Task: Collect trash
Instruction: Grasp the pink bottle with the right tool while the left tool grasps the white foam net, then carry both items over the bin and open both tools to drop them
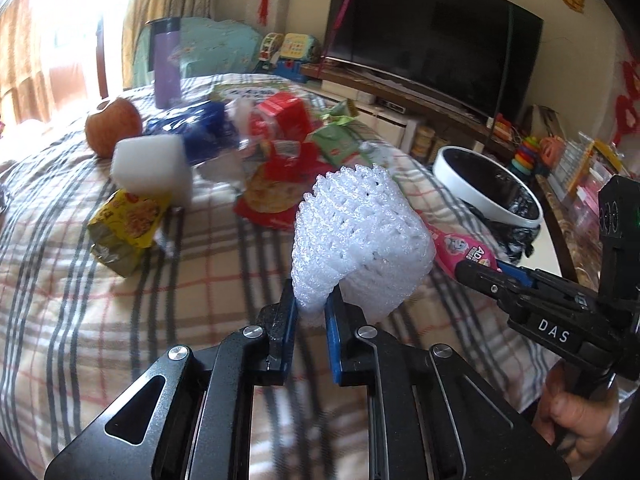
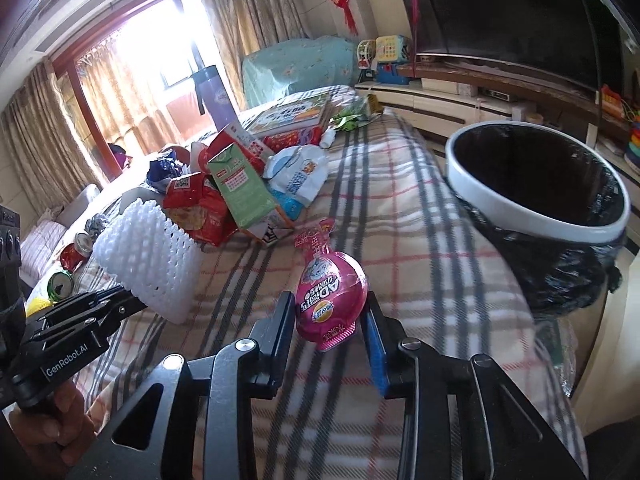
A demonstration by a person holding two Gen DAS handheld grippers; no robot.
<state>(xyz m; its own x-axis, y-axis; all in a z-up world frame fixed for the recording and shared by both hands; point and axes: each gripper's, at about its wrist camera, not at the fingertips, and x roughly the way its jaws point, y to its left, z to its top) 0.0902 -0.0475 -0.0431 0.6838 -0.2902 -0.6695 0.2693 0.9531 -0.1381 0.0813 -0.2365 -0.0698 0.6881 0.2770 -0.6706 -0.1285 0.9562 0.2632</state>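
My left gripper (image 1: 311, 307) is shut on a white foam fruit net (image 1: 360, 236) and holds it above the plaid cloth; the net also shows in the right wrist view (image 2: 150, 256). My right gripper (image 2: 329, 320) is shut on a pink round snack pouch (image 2: 330, 300), held over the cloth; it shows at the right of the left wrist view (image 1: 460, 246). A white-rimmed bin with a black liner (image 2: 532, 216) stands at the table's right edge, right of both grippers (image 1: 488, 192). A pile of wrappers and cartons (image 1: 280, 140) lies further back.
An apple (image 1: 113, 126), a white foam block (image 1: 150, 166), a yellow packet (image 1: 128, 224) and a purple bottle (image 1: 166, 62) are on the cloth's left. Cans (image 2: 60, 284) lie at the left. A TV (image 1: 432, 32) on a low cabinet stands behind the table.
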